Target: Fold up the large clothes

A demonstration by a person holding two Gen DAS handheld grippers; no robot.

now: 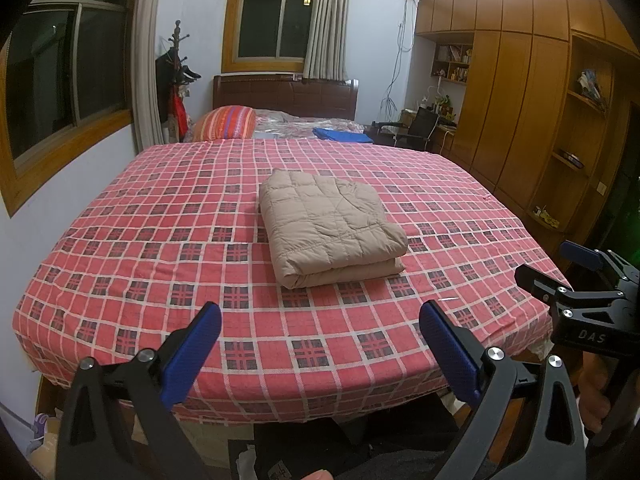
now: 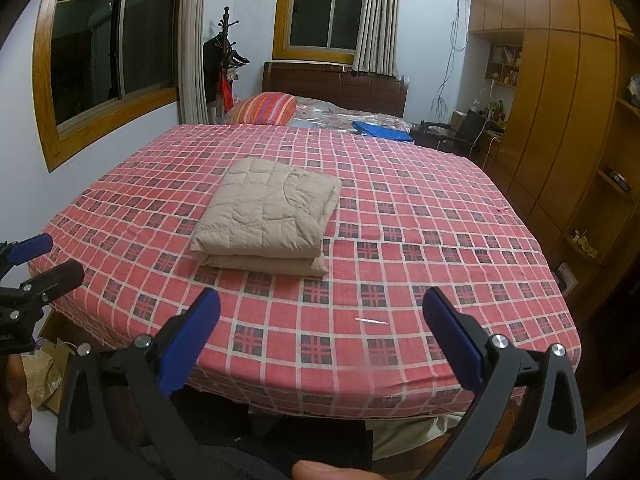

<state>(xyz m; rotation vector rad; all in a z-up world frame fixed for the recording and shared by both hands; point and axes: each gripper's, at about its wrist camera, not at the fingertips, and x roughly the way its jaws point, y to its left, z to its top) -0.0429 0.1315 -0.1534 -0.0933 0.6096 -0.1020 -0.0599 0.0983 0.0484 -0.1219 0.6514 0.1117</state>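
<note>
1. The left gripper (image 1: 320, 336) has its two blue-padded fingers (image 1: 194, 354) spread wide with nothing between them, held over the near edge of the bed (image 1: 140, 240).
2. The right gripper (image 2: 322, 332) is the same: two fingers (image 2: 188, 346) released, wide apart, empty, above the bed's near edge.
3. Each camera catches the other tool at its border. The left wrist view shows the right one at its right margin, the right wrist view shows the left one at its left margin; both look parted there.
4. One folded beige quilted garment (image 1: 330, 228) lies on the red checked cover in the middle of the bed, well apart from both grippers, its folded layers stacked and facing the cameras.
5. Further back: one striped pillow (image 1: 226, 124), one blue cloth (image 1: 342, 135), one dark headboard (image 1: 284, 96).
6. Two windows, one coat stand (image 1: 176, 64), one wooden wardrobe wall (image 1: 516, 92).
7. Only the right wrist view shows a brown paper bag (image 2: 42, 372) on the floor at the left.
</note>
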